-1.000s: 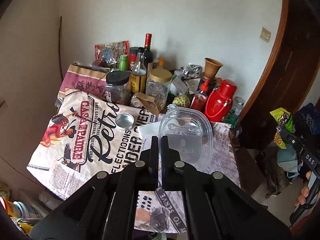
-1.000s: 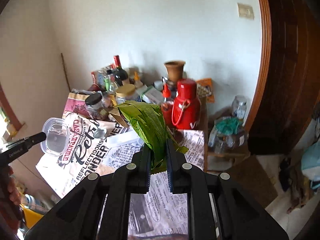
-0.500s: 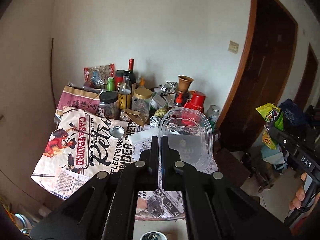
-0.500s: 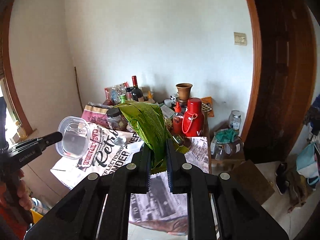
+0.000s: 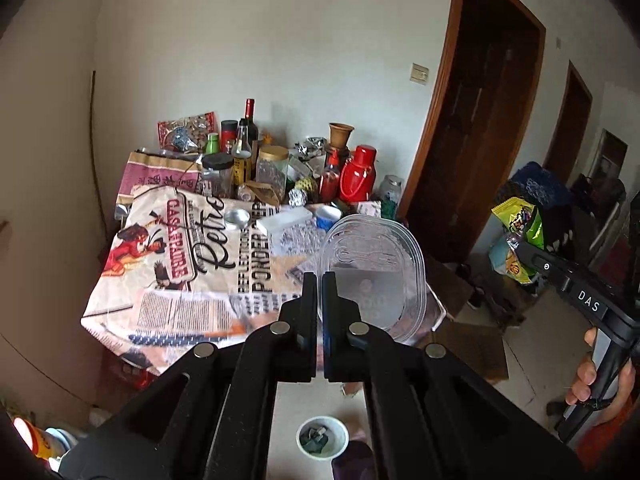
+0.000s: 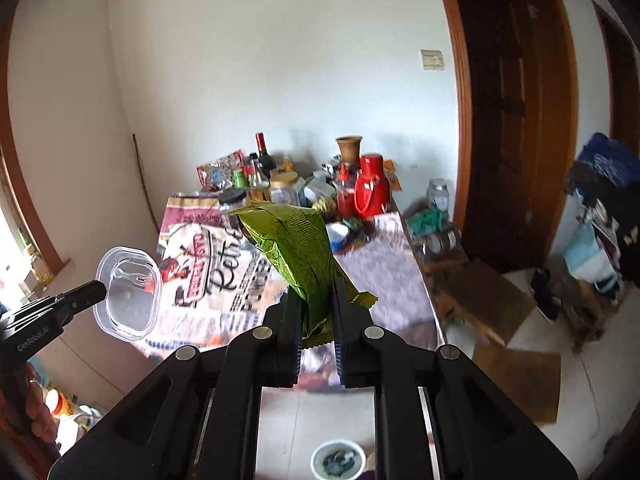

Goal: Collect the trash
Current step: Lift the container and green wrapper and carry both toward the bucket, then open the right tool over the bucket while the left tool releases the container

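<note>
Carry both loads level away from the counter [image 5: 120, 312], left claw [image 5: 319, 280] pinching the clear lid [image 5: 372, 264], right claw [image 6: 316, 300] clamped on the green wrapper [image 6: 296, 240].

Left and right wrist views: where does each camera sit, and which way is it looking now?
Left wrist: behind the left claw, looking down at the cluttered table; claw shut on a clear plastic lid; right hand at the right edge.
Right wrist: behind the right claw, facing the same table; shut on a green wrapper; left hand at lower left.
Shared: table, red flask, floor bowl.
</note>
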